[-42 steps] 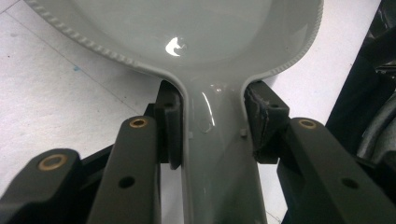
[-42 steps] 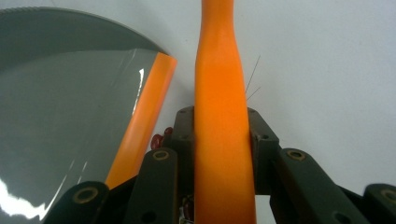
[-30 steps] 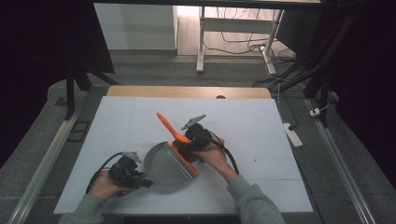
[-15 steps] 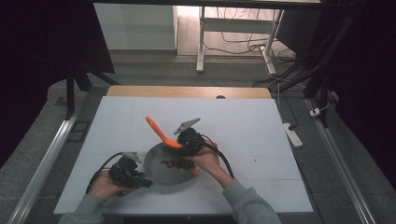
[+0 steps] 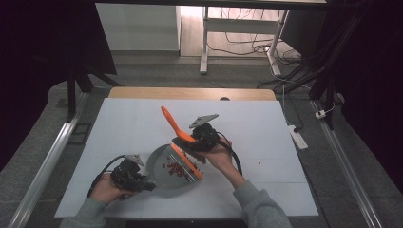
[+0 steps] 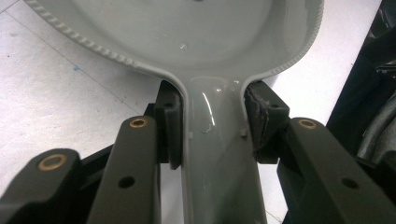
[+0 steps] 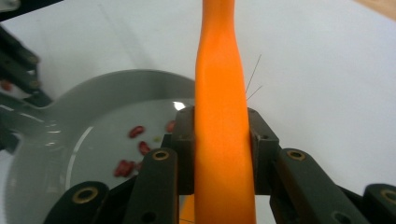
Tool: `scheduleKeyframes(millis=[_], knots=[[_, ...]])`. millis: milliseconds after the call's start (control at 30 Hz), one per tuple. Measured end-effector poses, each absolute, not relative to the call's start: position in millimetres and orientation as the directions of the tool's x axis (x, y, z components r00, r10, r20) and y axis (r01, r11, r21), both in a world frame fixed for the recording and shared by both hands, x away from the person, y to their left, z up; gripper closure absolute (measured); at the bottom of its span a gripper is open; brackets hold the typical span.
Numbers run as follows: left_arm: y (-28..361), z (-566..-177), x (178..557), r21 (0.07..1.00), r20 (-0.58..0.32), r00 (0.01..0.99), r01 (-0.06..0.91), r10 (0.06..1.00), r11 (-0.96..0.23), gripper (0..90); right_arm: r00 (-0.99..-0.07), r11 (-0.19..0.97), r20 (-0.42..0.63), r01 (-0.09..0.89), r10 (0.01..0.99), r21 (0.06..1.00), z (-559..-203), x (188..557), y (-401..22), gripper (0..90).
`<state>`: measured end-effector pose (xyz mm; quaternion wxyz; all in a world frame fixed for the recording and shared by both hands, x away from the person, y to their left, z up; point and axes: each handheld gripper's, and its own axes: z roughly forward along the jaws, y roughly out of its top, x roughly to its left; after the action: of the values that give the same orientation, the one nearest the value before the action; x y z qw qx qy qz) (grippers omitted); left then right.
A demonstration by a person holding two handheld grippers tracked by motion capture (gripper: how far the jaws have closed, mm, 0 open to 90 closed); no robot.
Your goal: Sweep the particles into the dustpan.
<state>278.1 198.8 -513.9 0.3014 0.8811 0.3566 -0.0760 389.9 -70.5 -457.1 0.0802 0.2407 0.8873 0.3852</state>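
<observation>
Near the front edge of the white table (image 5: 119, 123), the grey dustpan (image 5: 164, 168) is lying with its handle pointing left, and the left gripper (image 5: 142, 185) is clamping that handle, pads (image 6: 170, 126) pressing on both of its sides. Red beans (image 5: 175, 168) are lying scattered on the pan's smooth, glossy floor (its rim is finely ribbed in the left gripper view). At the pan's right edge the right gripper (image 5: 190, 142) is gripping the orange brush (image 5: 183, 142) by its smooth, matte, waisted handle, which is slanting up and to the far left; the bristle strip is lying along the pan's open lip. Wide bare tabletop is stretching to the far side, left and right of the pan, with a few stray beans (image 5: 262, 162) sitting well apart to the right.
</observation>
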Motion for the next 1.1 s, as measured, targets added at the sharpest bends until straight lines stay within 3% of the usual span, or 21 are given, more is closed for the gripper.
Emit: scheduleKeyframes(millis=[333, 1100], knots=[[199, -514, 278, 0.476, -0.348, 0.734, 0.674, 0.582, -0.565, 61.2, -0.831, 0.587, 0.021, 0.41, 0.555, 0.698, -463, 406, -85, 70.4], [199, -514, 278, 0.477, -0.349, 0.735, 0.674, 0.582, -0.565, 61.1, -0.841, 0.681, -0.027, 0.418, 0.54, 0.601, -485, 418, -38, 70.4]])
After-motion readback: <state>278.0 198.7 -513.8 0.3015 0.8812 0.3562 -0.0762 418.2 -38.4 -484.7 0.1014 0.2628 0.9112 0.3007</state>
